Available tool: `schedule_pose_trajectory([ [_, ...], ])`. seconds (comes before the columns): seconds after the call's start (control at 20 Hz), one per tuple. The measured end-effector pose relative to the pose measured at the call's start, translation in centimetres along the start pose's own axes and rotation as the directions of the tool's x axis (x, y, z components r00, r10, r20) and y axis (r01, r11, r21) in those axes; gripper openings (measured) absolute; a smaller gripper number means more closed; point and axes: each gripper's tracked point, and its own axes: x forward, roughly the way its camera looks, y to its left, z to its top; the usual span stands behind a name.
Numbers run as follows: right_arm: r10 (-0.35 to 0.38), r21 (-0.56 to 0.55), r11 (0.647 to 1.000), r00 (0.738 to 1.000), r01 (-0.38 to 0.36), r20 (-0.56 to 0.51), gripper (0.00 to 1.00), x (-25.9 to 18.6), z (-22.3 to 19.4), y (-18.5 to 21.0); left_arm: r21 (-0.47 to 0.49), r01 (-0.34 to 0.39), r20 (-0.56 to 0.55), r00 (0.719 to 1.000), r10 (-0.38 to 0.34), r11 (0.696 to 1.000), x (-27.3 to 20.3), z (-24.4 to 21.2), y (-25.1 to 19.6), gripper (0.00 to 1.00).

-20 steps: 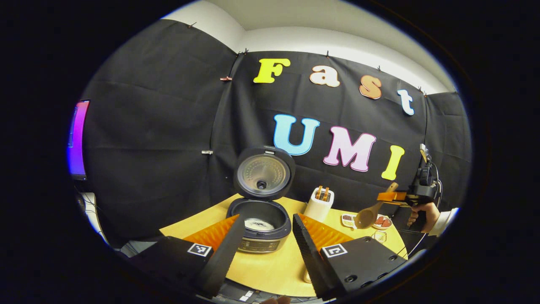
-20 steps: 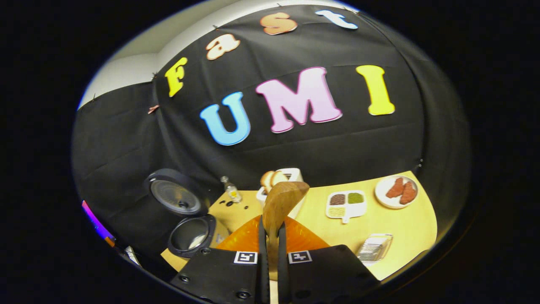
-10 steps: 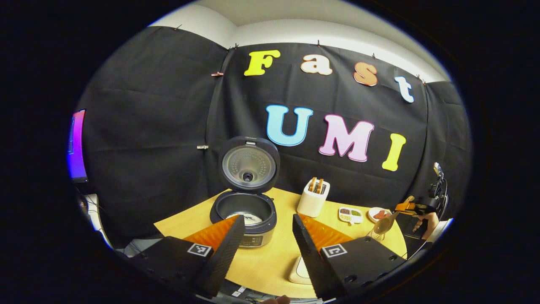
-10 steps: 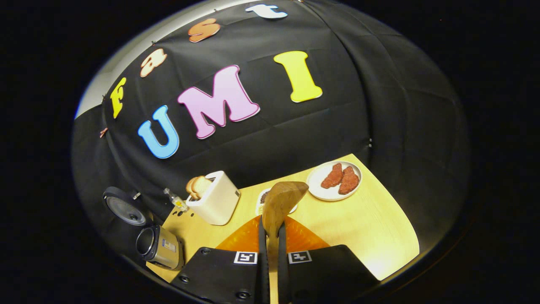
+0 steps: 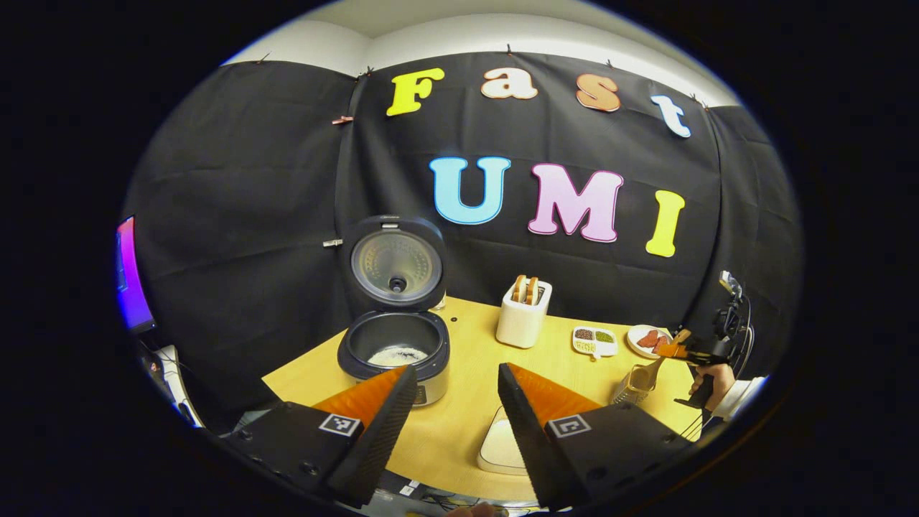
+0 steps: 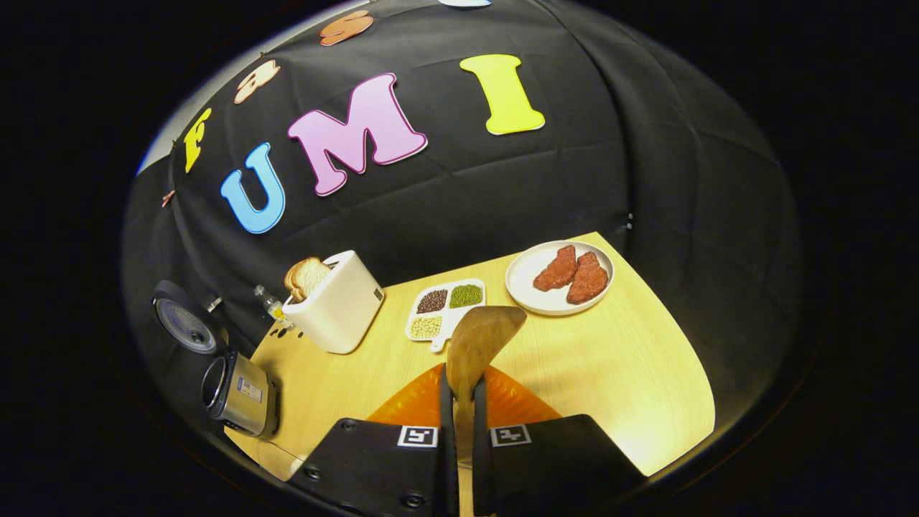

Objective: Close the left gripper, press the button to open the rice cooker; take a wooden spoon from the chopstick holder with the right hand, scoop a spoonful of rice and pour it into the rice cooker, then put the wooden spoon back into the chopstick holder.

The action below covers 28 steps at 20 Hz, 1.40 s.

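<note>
The rice cooker (image 5: pixel 393 352) stands open on the yellow table with its lid (image 5: pixel 395 262) raised and white rice in the pot. My left gripper (image 5: pixel 451 384) hovers open in front of it, holding nothing. At the far right a hand holds my right gripper (image 5: pixel 678 350), shut on the wooden spoon (image 5: pixel 646 373), whose bowl dips to the top of a clear ribbed container (image 5: pixel 628 391). In the right gripper view the spoon (image 6: pixel 481 341) sticks out from between the shut fingers of the right gripper (image 6: pixel 459 377), and the cooker (image 6: pixel 233 391) lies far left.
A white toaster (image 5: pixel 524 319) with bread slices stands mid-table, with a divided dish of grains (image 6: pixel 445 309) and a plate of red meat (image 6: pixel 560 276) to its right. A small bottle (image 6: pixel 271 305) sits behind the toaster. A white flat object (image 5: pixel 502 449) lies below my left gripper.
The right gripper has carried the spoon rightward and down, away from the cooker to the clear container. The left gripper has drawn back from the cooker, still open.
</note>
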Motion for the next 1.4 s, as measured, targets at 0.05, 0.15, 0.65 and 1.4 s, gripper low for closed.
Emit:
schedule_pose_trajectory([
  [0.05, -0.001, 0.001, 1.000, 1.000, 0.001, -0.010, 0.12, 0.2, -0.4, -0.3, 0.003, -0.002, 0.004, 1.000, 0.002, 1.000, 0.1, 0.2, -0.1, 0.80],
  [0.15, 0.004, 0.019, 1.000, 0.999, -0.003, -0.050, 0.12, 0.3, -1.3, -0.8, -0.002, -0.010, 0.001, 1.000, 0.010, 1.000, 0.4, 0.3, -0.1, 0.80],
  [0.65, -0.011, 0.205, 0.978, 0.996, 0.030, -0.094, 0.33, -1.3, -2.2, -4.5, 0.007, 0.020, 0.000, 1.000, -0.020, 1.000, 0.9, 0.5, -2.2, 0.80],
  [1.4, 0.080, 0.209, 0.975, 0.996, -0.069, -0.045, 0.98, -9.3, -2.2, 5.4, -0.024, 0.086, 0.066, 0.994, -0.085, 0.996, 1.5, 2.4, 1.7, 0.80],
])
